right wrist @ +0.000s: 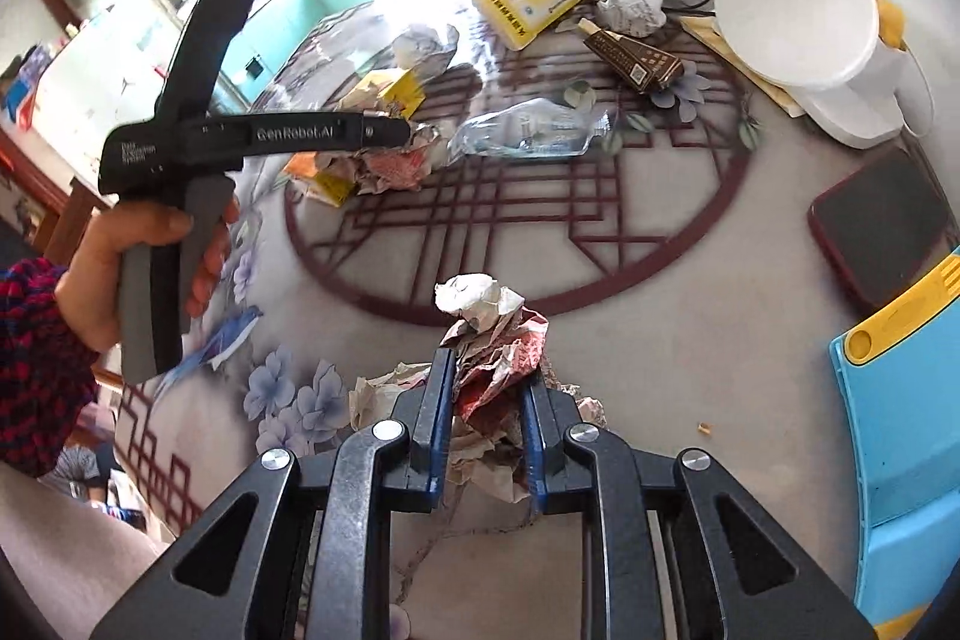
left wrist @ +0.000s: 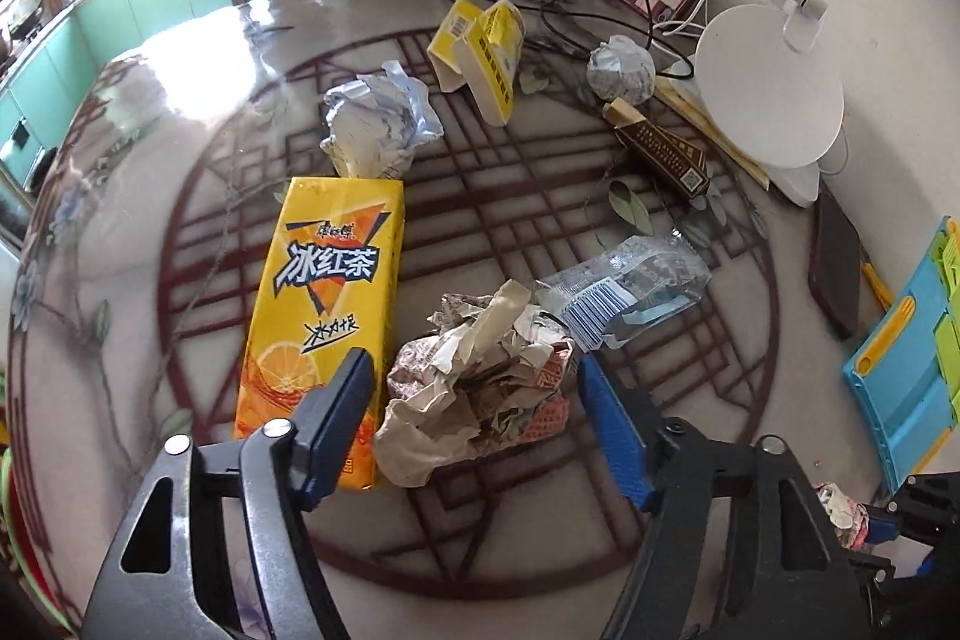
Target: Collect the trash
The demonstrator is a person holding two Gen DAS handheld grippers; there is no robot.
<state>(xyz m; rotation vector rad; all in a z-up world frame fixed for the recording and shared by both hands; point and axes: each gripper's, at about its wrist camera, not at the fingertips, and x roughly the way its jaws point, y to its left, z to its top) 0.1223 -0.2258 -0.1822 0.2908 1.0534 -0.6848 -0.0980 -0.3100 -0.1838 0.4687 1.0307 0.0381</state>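
Note:
My left gripper (left wrist: 474, 373) is open, its blue fingers on either side of a crumpled paper wad (left wrist: 480, 388) on the round table. A yellow iced-tea carton (left wrist: 327, 304) lies just left of it. My right gripper (right wrist: 489, 376) is shut on another crumpled red-and-white paper wad (right wrist: 498, 340), held above the table's near edge. The left gripper's body (right wrist: 240, 135) shows in the right wrist view, over its wad (right wrist: 390, 166). The right gripper's wad shows at the left view's lower right (left wrist: 843, 511).
More trash lies on the table: a clear plastic wrapper (left wrist: 624, 292), a silver foil wad (left wrist: 378, 123), a yellow box (left wrist: 480, 51), a brown packet (left wrist: 660, 147), a paper ball (left wrist: 621, 69). A white lamp (left wrist: 768, 87), a phone (right wrist: 882, 226) and a blue tray (right wrist: 900, 430) stand right.

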